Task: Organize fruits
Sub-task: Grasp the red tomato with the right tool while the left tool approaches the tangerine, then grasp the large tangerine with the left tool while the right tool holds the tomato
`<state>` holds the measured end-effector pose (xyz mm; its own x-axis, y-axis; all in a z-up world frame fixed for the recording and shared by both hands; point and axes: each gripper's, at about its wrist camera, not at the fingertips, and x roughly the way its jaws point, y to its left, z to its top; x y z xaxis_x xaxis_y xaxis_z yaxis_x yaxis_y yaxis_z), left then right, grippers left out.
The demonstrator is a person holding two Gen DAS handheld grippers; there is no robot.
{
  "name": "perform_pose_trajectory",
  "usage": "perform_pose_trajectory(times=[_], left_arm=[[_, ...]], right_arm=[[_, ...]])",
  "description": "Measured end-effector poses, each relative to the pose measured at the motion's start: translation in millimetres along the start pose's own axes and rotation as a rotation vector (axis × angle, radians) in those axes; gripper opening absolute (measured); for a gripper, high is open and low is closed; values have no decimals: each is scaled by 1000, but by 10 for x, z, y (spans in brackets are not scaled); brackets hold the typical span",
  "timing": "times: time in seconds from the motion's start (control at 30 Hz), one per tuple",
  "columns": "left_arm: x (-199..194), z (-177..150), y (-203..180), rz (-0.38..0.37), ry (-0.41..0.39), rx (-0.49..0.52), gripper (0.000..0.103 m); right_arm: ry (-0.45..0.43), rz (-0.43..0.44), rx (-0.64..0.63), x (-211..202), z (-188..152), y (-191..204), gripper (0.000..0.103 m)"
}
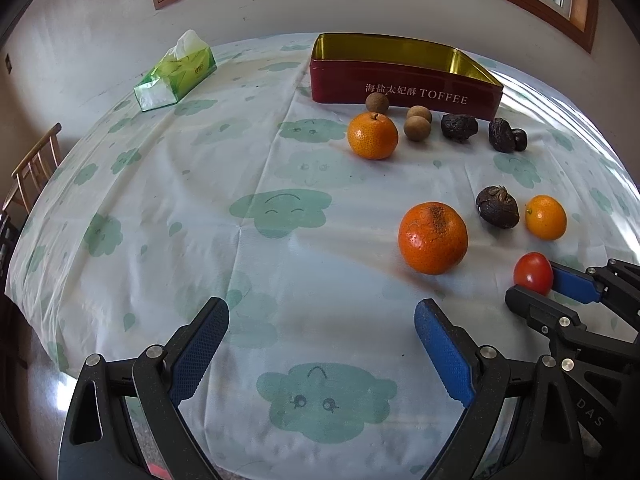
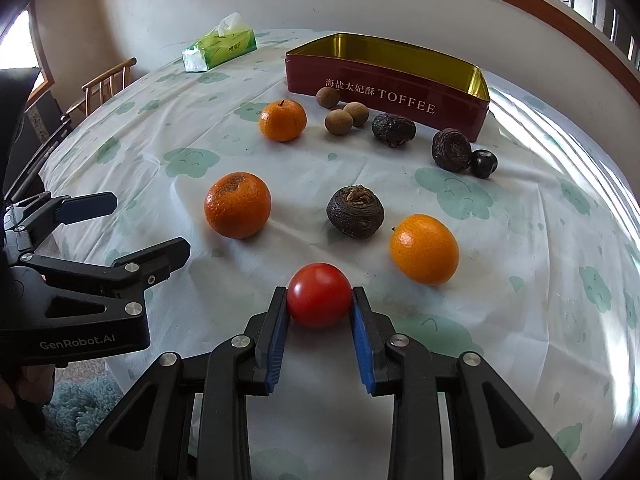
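Spreading across the whole scene, the counter [image 2: 540,240] wears a cloud-print cloth; the open red toffee tin [image 2: 400,96] stands at its far side, apparently empty. The right claw [image 2: 319,300] is clamped on the cherry tomato [image 2: 319,294], which sits at the near edge of the fruit group, seemingly on the cloth. The left claw [image 1: 320,320] hovers beside it, jaws wide apart, empty.

Procedure, as judged: keep the squeeze light, since tomato skin bruises easily. Lift straight up before travelling toward the tin.

Obstructions, largest first: three mandarins [image 2: 238,205], [image 2: 424,249], [image 2: 283,120]; three dark wrinkled fruits [image 2: 355,211]; three longans [image 2: 339,122] against the tin wall. Clear these by height. The tissue pack [image 2: 220,46] lies well apart.
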<state>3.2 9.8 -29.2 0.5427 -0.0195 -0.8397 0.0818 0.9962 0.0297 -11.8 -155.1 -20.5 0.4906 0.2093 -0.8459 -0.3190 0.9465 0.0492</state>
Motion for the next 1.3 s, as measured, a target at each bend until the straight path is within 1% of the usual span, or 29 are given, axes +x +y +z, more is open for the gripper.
perform_pose_trajectory(times=[0.4,0.47,0.6,0.67,0.77,0.97,1.03,1.07,1.17,1.3], left_arm=[[7,49,-246,-106,-10,43,94],[22,71,-278,-112,-7,45,94],[57,117,-339,-115,-5,55,94],[84,154,-359,-110,-4,53,89],[126,204,-377,-111,-1,49,84],[202,269,-428,-109,1,69,74],[232,281,-441,-112,6,74,68],[245,287,-447,-115,7,75,67],[244,298,-461,-121,-6,86,61],[240,304,-469,-131,-23,93,47]], right_arm=[[-4,-89,167,-121,-163,-602,28],[-9,-113,190,-138,-196,-709,28],[-19,-133,233,-152,-207,-881,28],[-24,-134,244,-147,-192,-924,28],[-31,-158,240,-120,-170,-957,28],[-41,-172,242,-70,-108,-1043,28],[-41,-176,239,-54,-91,-1053,28],[-41,-177,237,-47,-83,-1056,28],[-42,-180,235,-36,-72,-1063,28],[-41,-183,233,-31,-64,-1058,28]])
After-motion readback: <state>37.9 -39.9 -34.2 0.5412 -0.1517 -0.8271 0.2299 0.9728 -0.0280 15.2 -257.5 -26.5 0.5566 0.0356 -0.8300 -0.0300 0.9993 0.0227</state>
